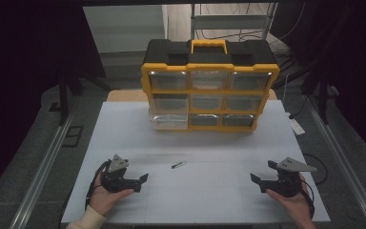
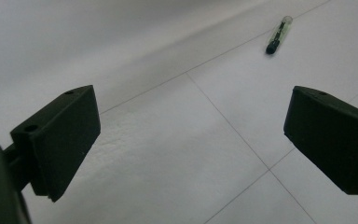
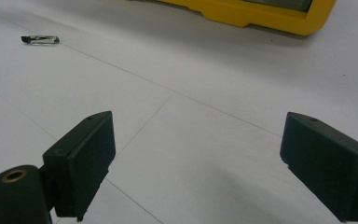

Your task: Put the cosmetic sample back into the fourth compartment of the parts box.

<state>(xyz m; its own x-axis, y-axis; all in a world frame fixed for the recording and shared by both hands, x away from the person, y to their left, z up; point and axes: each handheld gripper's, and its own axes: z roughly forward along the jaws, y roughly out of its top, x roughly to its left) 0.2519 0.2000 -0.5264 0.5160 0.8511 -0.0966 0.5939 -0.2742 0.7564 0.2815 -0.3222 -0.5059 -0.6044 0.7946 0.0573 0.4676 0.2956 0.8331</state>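
A small clear tube with a black cap (image 1: 178, 164) lies on the white table (image 1: 195, 143), between the two hands and a little nearer the left one. It lies at the upper right in the left gripper view (image 2: 278, 40) and at the upper left in the right gripper view (image 3: 40, 40). My left gripper (image 1: 143, 181) is held low at the table's front left, jaws wide apart with nothing between them (image 2: 191, 144). My right gripper (image 1: 258, 180) is at the front right, also open and empty (image 3: 196, 163). Each points inward toward the middle.
A yellow and black organizer case (image 1: 209, 86) with rows of clear drawers stands upright at the back of the table; its yellow base (image 3: 261, 16) is ahead of the right gripper. Metal rails run along both table sides. A white power strip (image 1: 296, 126) lies off the right edge.
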